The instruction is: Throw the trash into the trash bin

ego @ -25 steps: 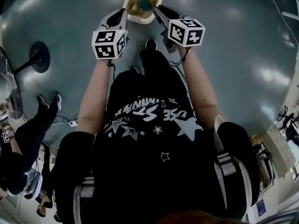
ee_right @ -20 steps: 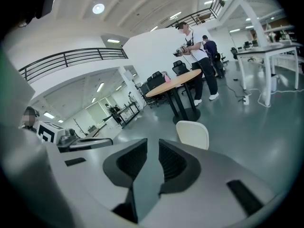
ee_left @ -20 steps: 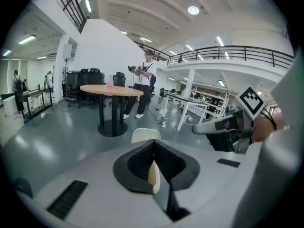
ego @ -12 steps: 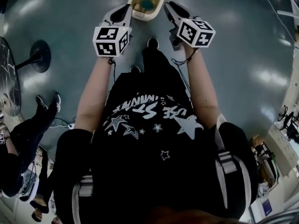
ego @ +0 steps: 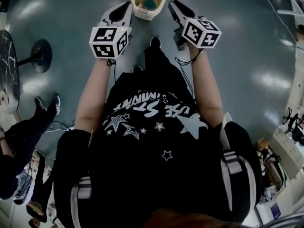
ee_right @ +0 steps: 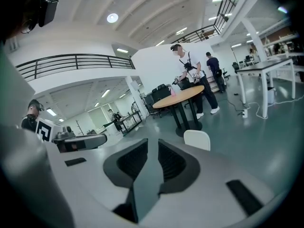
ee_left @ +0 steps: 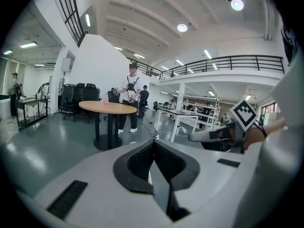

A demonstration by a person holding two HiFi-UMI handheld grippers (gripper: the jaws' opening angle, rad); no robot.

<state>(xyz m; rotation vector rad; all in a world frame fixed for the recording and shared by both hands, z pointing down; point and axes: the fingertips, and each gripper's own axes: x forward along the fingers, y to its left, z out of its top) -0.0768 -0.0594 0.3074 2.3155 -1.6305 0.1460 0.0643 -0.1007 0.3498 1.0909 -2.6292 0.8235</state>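
Left gripper (ee_left: 153,142) is clenched, pads meeting, empty. Right gripper (ee_right: 152,141) stands a crack apart, also empty. In the head view they flank the bin (ego: 144,16) at 12 o'clock, left at 11, right at 1. Blue trash (ego: 150,4) lies inside the bin. A shoe (ego: 155,42) sits near the bin, at its 6. A black pedestal (ego: 42,49) stands at 9. Ahead of the left gripper is a round table (ee_left: 107,107), with a person (ee_left: 129,99) behind it.

Glossy grey floor (ego: 247,56) — round wooden table (ee_left: 107,108)
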